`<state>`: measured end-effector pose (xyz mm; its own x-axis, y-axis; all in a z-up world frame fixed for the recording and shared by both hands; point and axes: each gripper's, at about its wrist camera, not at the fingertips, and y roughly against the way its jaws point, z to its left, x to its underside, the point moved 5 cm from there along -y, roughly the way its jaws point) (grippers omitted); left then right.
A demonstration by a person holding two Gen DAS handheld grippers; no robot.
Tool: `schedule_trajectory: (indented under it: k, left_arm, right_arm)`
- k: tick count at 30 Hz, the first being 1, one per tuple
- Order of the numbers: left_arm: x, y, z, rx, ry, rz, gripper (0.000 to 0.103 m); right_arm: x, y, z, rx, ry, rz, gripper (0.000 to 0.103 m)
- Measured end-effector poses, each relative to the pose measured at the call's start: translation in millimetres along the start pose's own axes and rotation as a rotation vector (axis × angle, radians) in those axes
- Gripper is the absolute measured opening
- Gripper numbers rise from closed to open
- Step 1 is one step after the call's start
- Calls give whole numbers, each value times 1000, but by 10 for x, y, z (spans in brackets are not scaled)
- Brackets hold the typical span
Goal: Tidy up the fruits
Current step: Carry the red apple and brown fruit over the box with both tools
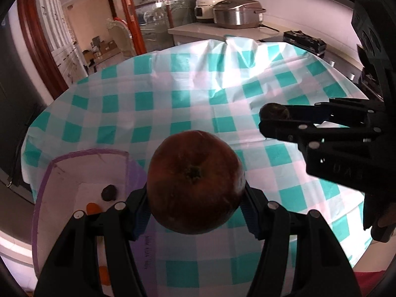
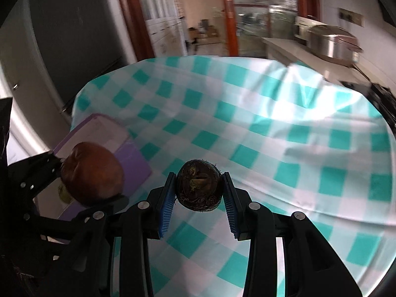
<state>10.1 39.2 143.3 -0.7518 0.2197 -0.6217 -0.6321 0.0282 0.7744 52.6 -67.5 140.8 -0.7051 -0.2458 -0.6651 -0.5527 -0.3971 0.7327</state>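
My left gripper (image 1: pixel 195 195) is shut on a large red-brown apple (image 1: pixel 195 182) and holds it above the checked tablecloth, just right of a purple-rimmed tray (image 1: pixel 49 168). The apple also shows in the right wrist view (image 2: pixel 92 175), over the tray (image 2: pixel 99 128). My right gripper (image 2: pixel 199 188) is shut on a small dark brown hairy round fruit (image 2: pixel 199 188) above the cloth. In the left wrist view the right gripper (image 1: pixel 269 118) comes in from the right with that fruit (image 1: pixel 273 111). In the tray lie a small dark fruit (image 1: pixel 109 192) and orange pieces (image 1: pixel 92 208).
A round table under a teal and white checked cloth (image 1: pixel 198 94) fills both views. Behind it a counter (image 1: pixel 210 28) carries rice cookers (image 1: pixel 237 13). A dark fridge (image 2: pixel 61 37) stands at the left, with a doorway beyond.
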Motion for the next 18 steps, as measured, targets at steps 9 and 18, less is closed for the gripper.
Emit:
schedule_trajectory:
  k: [9, 18]
  left_arm:
    - [329, 254, 380, -31, 156, 49, 62]
    - [771, 243, 782, -94, 238, 67, 62]
  right_arm:
    - [-250, -151, 536, -55, 137, 61, 37]
    - [-374, -489, 1092, -108, 235, 67, 37]
